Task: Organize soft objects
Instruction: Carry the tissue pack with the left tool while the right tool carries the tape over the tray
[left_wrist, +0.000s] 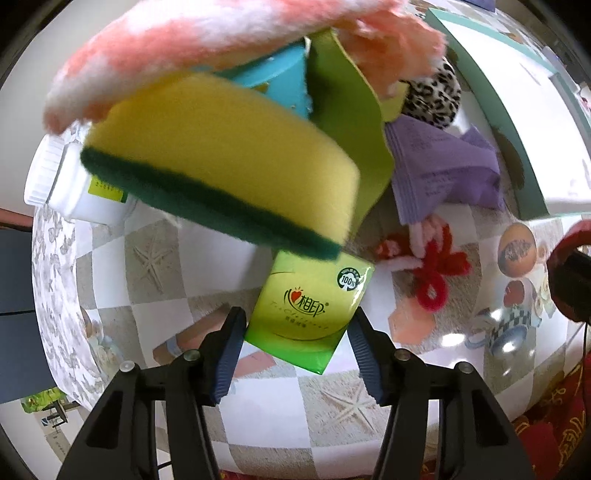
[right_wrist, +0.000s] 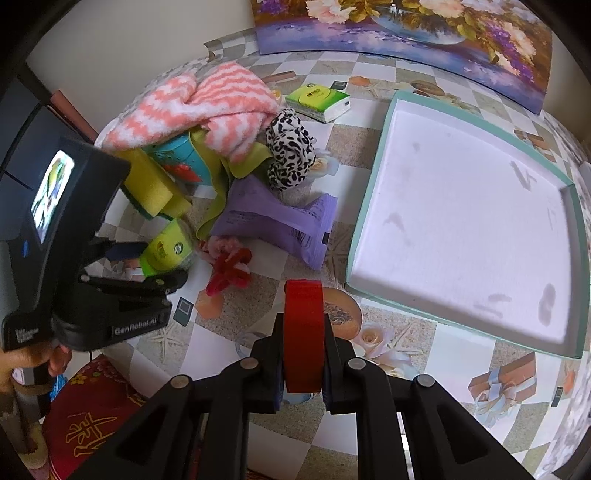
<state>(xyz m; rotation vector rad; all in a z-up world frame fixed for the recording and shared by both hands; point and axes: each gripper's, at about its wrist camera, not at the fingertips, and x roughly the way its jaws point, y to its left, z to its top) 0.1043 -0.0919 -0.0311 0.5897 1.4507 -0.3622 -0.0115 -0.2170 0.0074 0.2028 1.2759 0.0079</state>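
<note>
My left gripper (left_wrist: 295, 343) is open with its jaws on either side of a green tissue pack (left_wrist: 306, 310) that lies on the table; the pack also shows in the right wrist view (right_wrist: 166, 247). A yellow-green sponge (left_wrist: 221, 158) leans just above it, under a pink-white fuzzy cloth (left_wrist: 207, 40). My right gripper (right_wrist: 301, 354) is shut on a red block (right_wrist: 303, 332) above the table. A leopard-print scrunchie (right_wrist: 290, 151), a purple packet (right_wrist: 273, 218) and a red yarn bow (right_wrist: 229, 273) lie in the pile. The white tray (right_wrist: 369, 229) stands at the right.
A white jar (left_wrist: 74, 184) lies at the pile's left. A second green tissue pack (right_wrist: 317, 99) lies at the back. A teal tin (right_wrist: 177, 162) sits under the cloth. A flower painting (right_wrist: 406, 33) leans on the wall. A red cushion (right_wrist: 96, 417) is below the table edge.
</note>
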